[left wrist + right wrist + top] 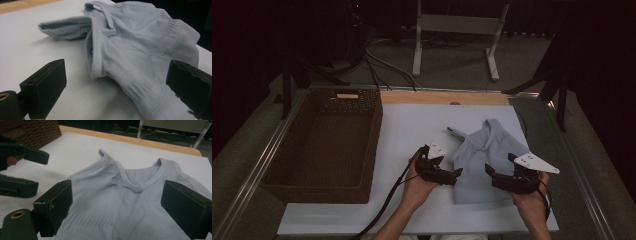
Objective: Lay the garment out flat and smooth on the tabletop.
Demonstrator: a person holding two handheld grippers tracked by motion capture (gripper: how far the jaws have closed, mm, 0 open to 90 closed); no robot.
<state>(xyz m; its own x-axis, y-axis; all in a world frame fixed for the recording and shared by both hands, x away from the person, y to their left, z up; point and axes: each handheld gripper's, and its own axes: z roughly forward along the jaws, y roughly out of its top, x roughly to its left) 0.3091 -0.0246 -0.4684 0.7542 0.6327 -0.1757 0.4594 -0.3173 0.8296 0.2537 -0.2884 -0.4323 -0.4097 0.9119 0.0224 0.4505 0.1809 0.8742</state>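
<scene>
Both hands come in at the tabletop's near edge, each holding a gripper low over the white surface. At the near side, left of the garment, the left gripper (451, 176) points toward the pale blue sleeveless top (484, 160); its fingers (45, 87) stand wide apart — nothing is between them but bare tabletop (412, 125) and the garment's left edge. One finger is over the white surface and the other sits by the ribbed hem area of the cloth; whether it touches the fabric cannot be told.

Over the top's near right part, the right gripper (497, 175) has its fingers (53, 205) spread wide too, with the cloth lying between and beyond them, unclamped. From the right gripper view, the V-shaped neckline faces the far edge and one shoulder strap sticks out toward the far left.

The top lies rumpled and partly folded on the right half of the tabletop, nearer the near edge than the far one. A brown wicker basket (287, 170) stands along the left edge — well apart from the garment.
</scene>
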